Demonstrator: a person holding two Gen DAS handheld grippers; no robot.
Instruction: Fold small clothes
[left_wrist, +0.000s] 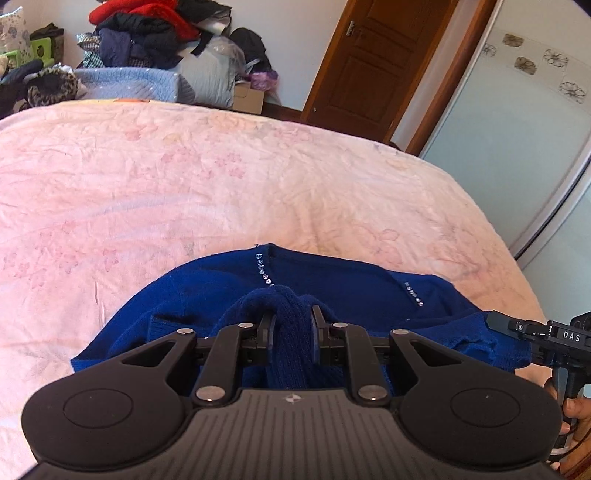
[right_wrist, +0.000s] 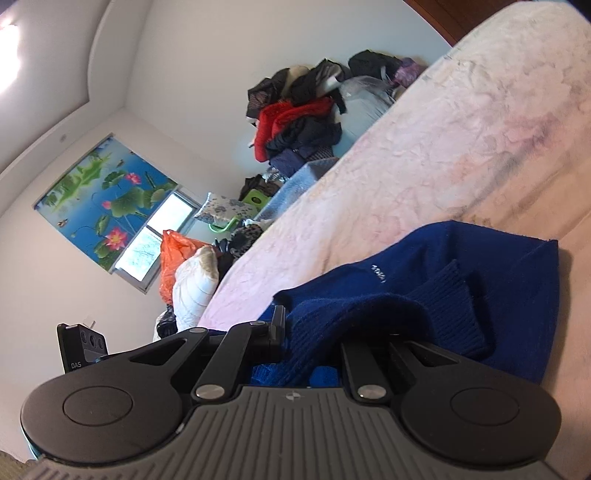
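Sweater (left_wrist: 332, 291), dark blue knit, lies on the bed (left_wrist: 221, 177) at its near edge, directly under both tongs. Left tongs (left_wrist: 293, 321): I see them closed on a bunched ribbed fold of the knit, fabric pinched between the two pads and rising in a hump just ahead of them. Right tongs (right_wrist: 314, 325): one finger (right_wrist: 277, 321) shows on the left; the other is buried under a draped fold, cloth running between them. I read them as gripping the sweater. A ribbed cuff (right_wrist: 447, 291) lies folded over just right of that grip. Two short rows of small sparkly studs (left_wrist: 264, 271) run along the neckline, beyond the left tongs.

In the left view, the right tongs' body shows at the far right, touching the sweater's edge.

Pink bedspread is bare beyond the sweater. Past the far edge: clothes pile (left_wrist: 147, 33), red and black on top. Cardboard box (left_wrist: 249, 98) sits on the floor by it; contents not visible. Orange bag (right_wrist: 177, 254) and white pillow (right_wrist: 194, 286) stand near the window (right_wrist: 155, 236). Brown door (left_wrist: 369, 59) beyond.
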